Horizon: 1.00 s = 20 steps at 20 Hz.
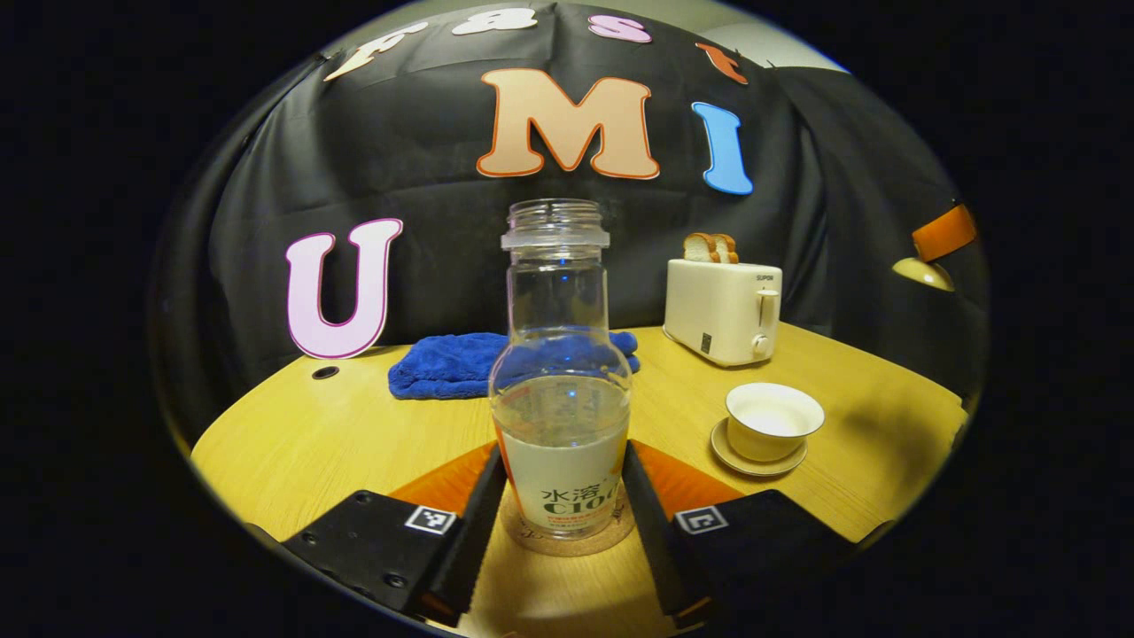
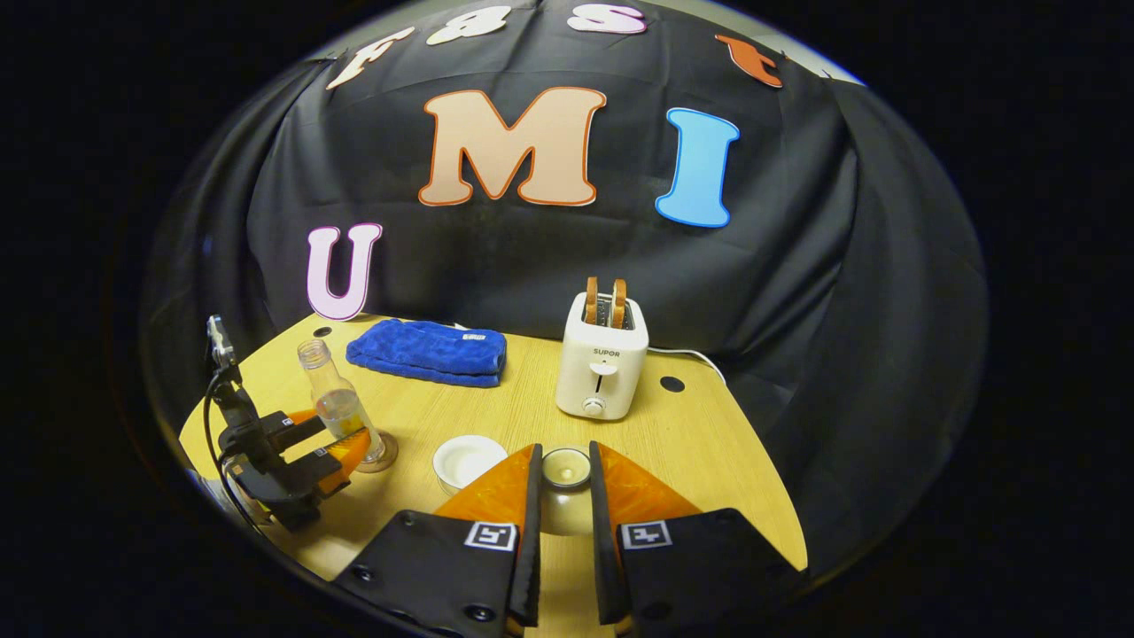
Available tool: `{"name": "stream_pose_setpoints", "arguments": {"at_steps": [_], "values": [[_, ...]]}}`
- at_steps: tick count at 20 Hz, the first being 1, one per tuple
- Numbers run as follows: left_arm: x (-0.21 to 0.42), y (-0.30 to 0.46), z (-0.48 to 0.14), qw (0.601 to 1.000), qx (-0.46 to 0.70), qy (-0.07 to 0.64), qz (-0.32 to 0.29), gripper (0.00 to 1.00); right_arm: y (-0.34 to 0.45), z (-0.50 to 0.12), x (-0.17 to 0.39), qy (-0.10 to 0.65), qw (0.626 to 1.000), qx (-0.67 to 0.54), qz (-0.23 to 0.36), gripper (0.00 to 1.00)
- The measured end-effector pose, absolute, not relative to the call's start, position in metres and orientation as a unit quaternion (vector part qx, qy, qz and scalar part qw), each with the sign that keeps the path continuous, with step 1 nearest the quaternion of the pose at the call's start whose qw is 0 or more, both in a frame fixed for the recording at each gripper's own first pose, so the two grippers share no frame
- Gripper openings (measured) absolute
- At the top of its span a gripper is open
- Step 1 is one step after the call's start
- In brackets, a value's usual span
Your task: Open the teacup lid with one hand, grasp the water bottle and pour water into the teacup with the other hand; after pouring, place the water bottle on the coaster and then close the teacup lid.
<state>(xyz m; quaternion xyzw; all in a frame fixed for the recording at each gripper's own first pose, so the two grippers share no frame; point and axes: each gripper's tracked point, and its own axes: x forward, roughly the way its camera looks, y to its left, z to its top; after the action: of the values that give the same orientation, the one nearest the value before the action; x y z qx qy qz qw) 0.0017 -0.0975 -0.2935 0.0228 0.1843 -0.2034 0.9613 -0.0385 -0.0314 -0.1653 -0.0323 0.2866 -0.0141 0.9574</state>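
1. The left gripper [image 1: 563,496] flanks the bottle [image 1: 561,390] standing on the coaster [image 1: 567,539]; whether its fingers touch the bottle is unclear.
2. The right gripper [image 2: 565,492] grasps the lid [image 2: 565,468], held beside the open teacup [image 2: 467,461].
3. The bottle hides most of the coaster.

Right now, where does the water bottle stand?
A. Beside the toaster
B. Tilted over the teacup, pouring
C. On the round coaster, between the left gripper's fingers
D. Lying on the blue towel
C: in the left gripper view the water bottle stands upright on the coaster, between the fingers of the left gripper, apart from the open teacup.
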Motion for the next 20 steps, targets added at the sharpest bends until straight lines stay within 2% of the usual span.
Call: {"name": "stream_pose_setpoints", "arguments": {"at_steps": [11, 20], "values": [[-0.001, -0.094, -0.281, 0.948, 0.14, 0.198, -0.205, 0.7, -0.042, -0.161, -0.045, 0.273, 0.962, -0.004, -0.012, 0.29], [-0.008, -0.098, -0.284, 0.918, 0.243, 0.216, -0.225, 0.69, -0.052, -0.171, -0.055, 0.271, 0.962, 0.028, -0.016, 0.27]]}}
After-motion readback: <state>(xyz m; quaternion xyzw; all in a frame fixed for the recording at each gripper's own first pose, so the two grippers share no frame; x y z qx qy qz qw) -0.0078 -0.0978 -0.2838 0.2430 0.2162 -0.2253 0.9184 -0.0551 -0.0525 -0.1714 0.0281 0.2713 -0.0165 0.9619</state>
